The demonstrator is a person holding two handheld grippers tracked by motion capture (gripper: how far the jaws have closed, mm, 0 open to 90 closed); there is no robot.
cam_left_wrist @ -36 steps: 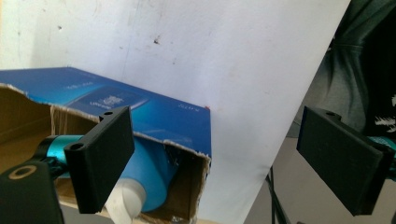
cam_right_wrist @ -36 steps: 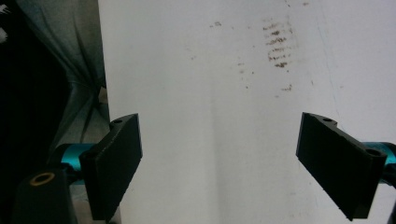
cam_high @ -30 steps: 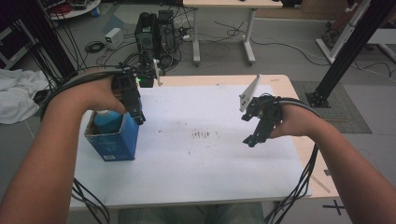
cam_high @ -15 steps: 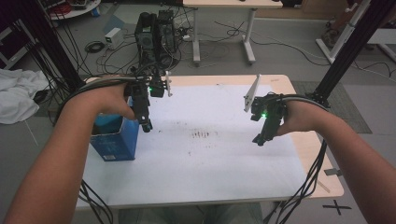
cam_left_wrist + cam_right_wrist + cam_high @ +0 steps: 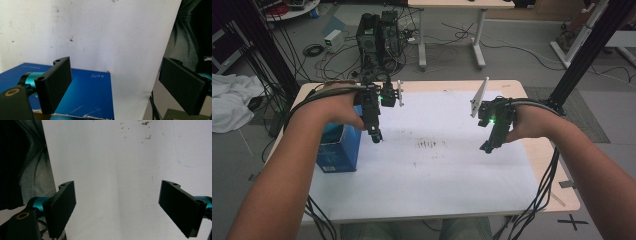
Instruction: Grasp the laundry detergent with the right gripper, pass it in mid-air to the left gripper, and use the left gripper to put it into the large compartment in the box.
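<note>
We've got the left gripper (image 5: 376, 134) just left of centre frame in the high view, jaws wide apart with nothing between them, hanging right beside the blue box (image 5: 337, 150) at the worktop's (image 5: 437, 185) left edge. Right gripper (image 5: 488, 146) sits right of centre over bare white worktop, jaws apart and empty too.

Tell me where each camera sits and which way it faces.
High view: above the person's side, looking forward and down at the white table; both forearms, left tongs, right tongs.
Left gripper view: on the left tongs, over the blue box.
Right gripper view: on the right tongs.
High and left gripper views share the box.
</note>
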